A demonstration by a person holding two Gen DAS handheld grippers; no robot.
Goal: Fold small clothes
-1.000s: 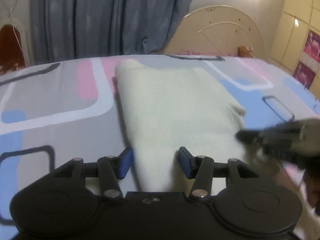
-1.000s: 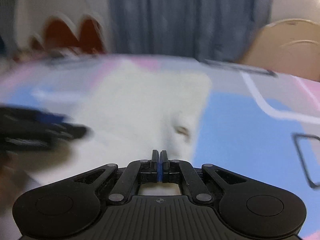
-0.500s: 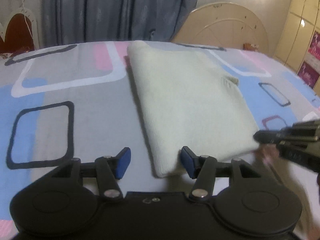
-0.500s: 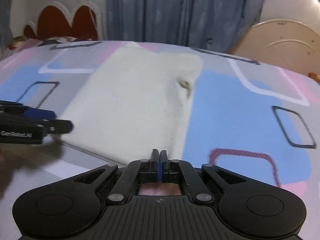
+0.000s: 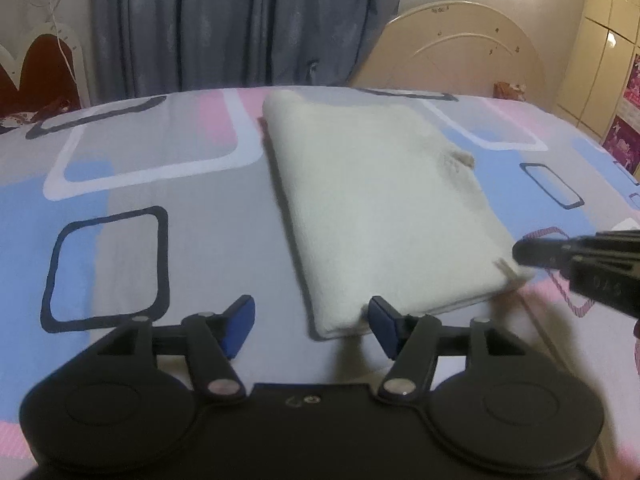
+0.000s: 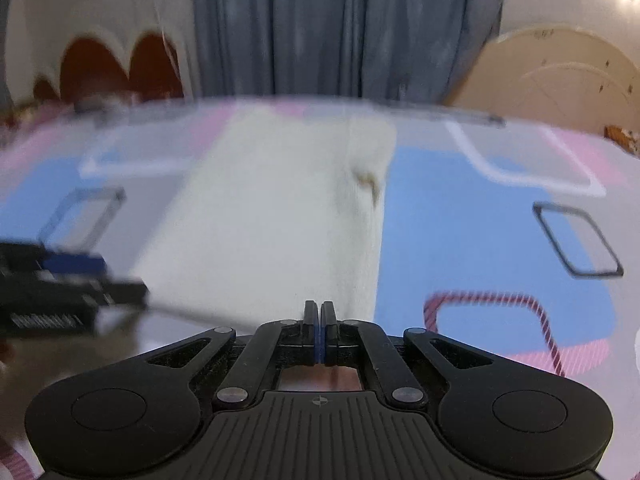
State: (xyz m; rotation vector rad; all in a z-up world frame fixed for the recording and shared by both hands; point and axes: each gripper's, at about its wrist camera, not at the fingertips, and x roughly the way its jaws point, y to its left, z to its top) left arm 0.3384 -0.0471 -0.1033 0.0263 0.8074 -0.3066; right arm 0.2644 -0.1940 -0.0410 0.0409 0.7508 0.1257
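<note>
A cream folded cloth (image 5: 372,200) lies flat on the bed and also shows in the right wrist view (image 6: 272,216). My left gripper (image 5: 310,326) is open and empty, its blue pads either side of the cloth's near left corner, just short of it. My right gripper (image 6: 319,320) is shut with nothing between its pads, just in front of the cloth's near right corner. In the left wrist view its shut tip (image 5: 560,256) sits by that corner. A small label sticks out of the cloth's right edge (image 5: 460,158).
The bed sheet (image 5: 140,200) is grey, blue and pink with square outlines. A blue curtain (image 5: 240,24) hangs behind the bed. A cream headboard (image 5: 460,44) stands back right, a red headboard (image 5: 40,72) back left. Cupboards (image 5: 612,60) line the right wall.
Both grippers have drawn back toward me from the cloth. The cloth's near edge now lies in front of the fingertips. The left stays open, the right stays shut.
</note>
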